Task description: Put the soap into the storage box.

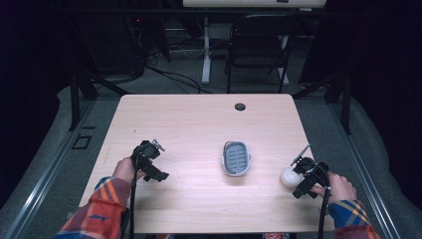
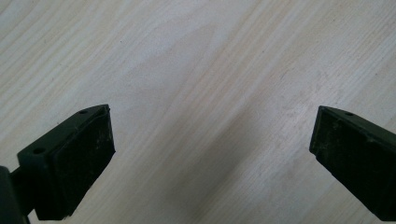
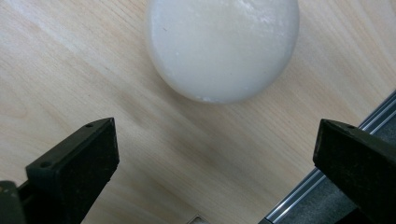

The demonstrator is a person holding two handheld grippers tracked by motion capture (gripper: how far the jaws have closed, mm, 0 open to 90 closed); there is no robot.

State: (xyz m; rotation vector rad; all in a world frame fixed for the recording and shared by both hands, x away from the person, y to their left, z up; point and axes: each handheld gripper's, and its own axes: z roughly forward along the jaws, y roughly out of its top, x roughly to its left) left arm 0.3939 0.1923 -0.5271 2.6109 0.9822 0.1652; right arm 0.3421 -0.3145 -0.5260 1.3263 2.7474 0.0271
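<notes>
A round white bar of soap (image 1: 288, 177) lies on the wooden table (image 1: 199, 124) near its right edge. My right gripper (image 1: 302, 172) hovers just over it, held by a hand, jaws wide apart. In the right gripper view the soap (image 3: 222, 46) sits ahead of the open jaws, with nothing between them. A grey soap dish with a slotted insert (image 1: 236, 158) rests at the table's middle. My left gripper (image 1: 148, 158) is at the left of the table, open, and its own view shows bare wood (image 2: 205, 93) between the jaws.
A cable hole (image 1: 240, 106) sits near the table's far edge. Beyond the table stand a black folding chair (image 1: 259, 45) and a white desk leg (image 1: 206, 50), with cables on the floor. A metal rail (image 3: 322, 177) runs along the table's right edge.
</notes>
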